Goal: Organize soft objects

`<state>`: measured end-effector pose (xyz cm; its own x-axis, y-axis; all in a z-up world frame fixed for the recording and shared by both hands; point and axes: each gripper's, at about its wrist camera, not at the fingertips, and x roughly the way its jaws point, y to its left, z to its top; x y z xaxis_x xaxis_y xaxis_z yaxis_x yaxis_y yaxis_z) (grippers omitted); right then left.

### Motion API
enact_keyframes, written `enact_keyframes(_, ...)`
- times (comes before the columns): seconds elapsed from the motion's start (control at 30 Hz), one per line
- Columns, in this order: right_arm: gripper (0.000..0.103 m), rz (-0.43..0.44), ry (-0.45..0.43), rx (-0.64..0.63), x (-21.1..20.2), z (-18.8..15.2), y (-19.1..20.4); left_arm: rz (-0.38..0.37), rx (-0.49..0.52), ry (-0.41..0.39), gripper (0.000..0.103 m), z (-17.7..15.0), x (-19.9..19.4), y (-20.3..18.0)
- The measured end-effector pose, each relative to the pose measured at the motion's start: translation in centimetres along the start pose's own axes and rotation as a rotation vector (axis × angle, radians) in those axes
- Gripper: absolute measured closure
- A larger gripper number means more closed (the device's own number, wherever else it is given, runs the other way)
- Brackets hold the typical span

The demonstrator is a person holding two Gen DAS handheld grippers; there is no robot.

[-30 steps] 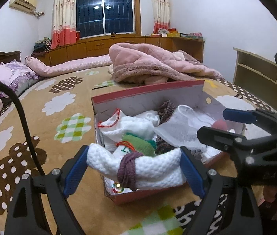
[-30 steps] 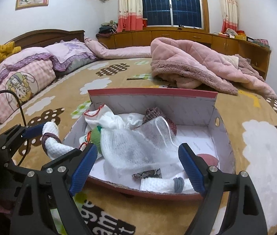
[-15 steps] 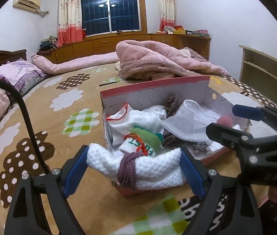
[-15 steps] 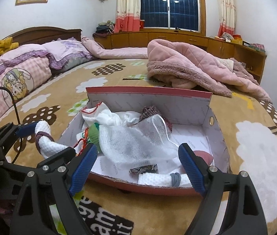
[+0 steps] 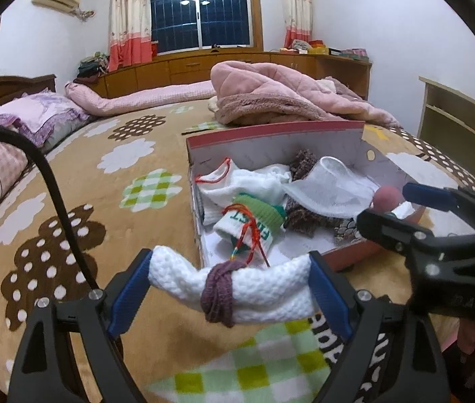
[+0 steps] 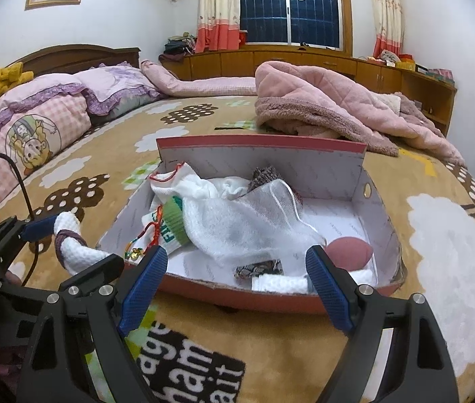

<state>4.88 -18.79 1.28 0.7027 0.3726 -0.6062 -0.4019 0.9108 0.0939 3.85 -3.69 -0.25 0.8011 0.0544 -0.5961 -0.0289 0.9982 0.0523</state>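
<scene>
Tan fleece bed cover with cloud and dotted patches [image 6: 109, 154] spread wide around the open red-rimmed cardboard box with white lining [image 6: 264, 144]; bare cover on every side of the box, a rumpled pink quilted blanket [image 6: 321, 100] well beyond its tall back wall. Seen only from the right wrist: framed picture on the wall, yellow knit by the headboard, a second white roll with a grey band [image 6: 281, 283] against the box's low near rim. Seen only from the left wrist: pale wooden shelf at far right. Inside the box: white mesh pouch [image 6: 247, 225], green-cuffed white sock [image 6: 170, 228], dusty-pink pad [image 6: 348, 252]. Left claw [image 5: 230, 285] pinching a rolled white waffle-knit cloth bound by a purple band [image 5: 257, 288] end to end, just outside the box's near left corner. Right claw [image 6: 237, 278] spread, empty, over the box's near rim.
</scene>
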Motion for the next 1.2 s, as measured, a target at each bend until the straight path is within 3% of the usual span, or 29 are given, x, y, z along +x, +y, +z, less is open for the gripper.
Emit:
enact_keyframes(0.57,0.017,0.006,0.049,0.044,-1.2,-2.4,-0.4,0.03,-0.094,0.009,0.011,-2.1,-2.2,1.0)
enact_keyframes(0.8,0.017,-0.032,0.073,0.024,-0.8,-3.5,0.1,0.044,-0.036,0.053,0.011,-3.0,-1.3,0.2)
enact_keyframes(0.97,0.017,-0.063,0.094,0.042,0.3,-3.4,-0.7,0.037,-0.05,0.081,0.011,-3.2,0.1,0.2)
enact_keyframes(1.2,0.017,-0.051,0.124,0.114,2.4,-2.9,-1.9,0.041,-0.019,0.034,0.011,-2.6,1.8,0.0)
